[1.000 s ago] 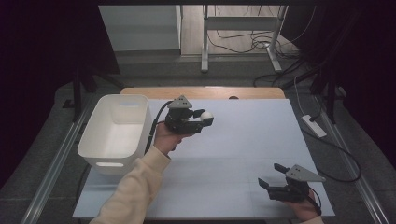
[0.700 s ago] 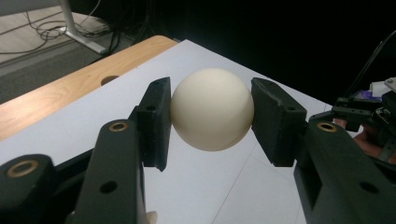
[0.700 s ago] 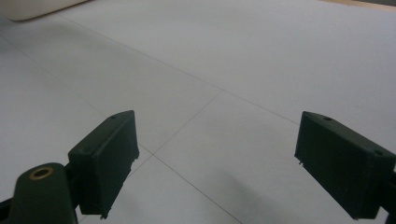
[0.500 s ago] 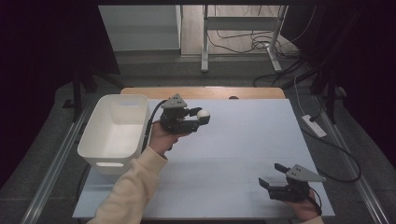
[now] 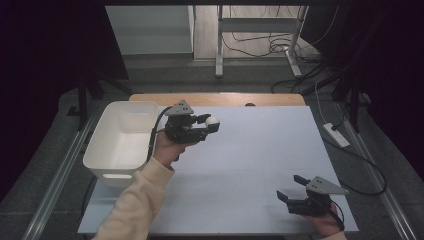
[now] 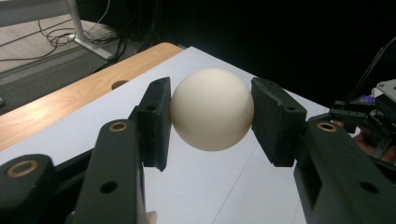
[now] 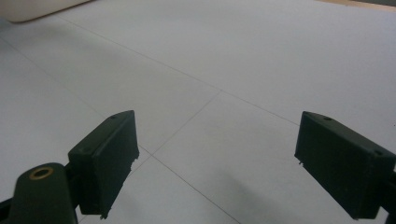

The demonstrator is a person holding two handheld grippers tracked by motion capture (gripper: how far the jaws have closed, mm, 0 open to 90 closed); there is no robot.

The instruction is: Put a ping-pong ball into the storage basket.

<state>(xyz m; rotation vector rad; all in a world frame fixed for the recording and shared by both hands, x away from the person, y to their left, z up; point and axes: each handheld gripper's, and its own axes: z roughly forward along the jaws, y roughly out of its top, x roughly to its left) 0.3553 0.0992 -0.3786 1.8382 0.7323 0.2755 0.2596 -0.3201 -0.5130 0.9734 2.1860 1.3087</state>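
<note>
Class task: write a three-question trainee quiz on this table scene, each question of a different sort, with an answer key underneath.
1. True or false: the left tongs are shut on the white ball.
2. Multiple choice: where is the white tub? A) beside the hand with the left tongs, at the table's left edge; B) under the right tongs; C) on the floor behind the table.
3. Fill in: the right tongs stand ____, with nothing between their pads, low over the white table top.

Key
1. True: both pads press on the ball's sides, and it is held above the table.
2. A.
3. Open.
</note>
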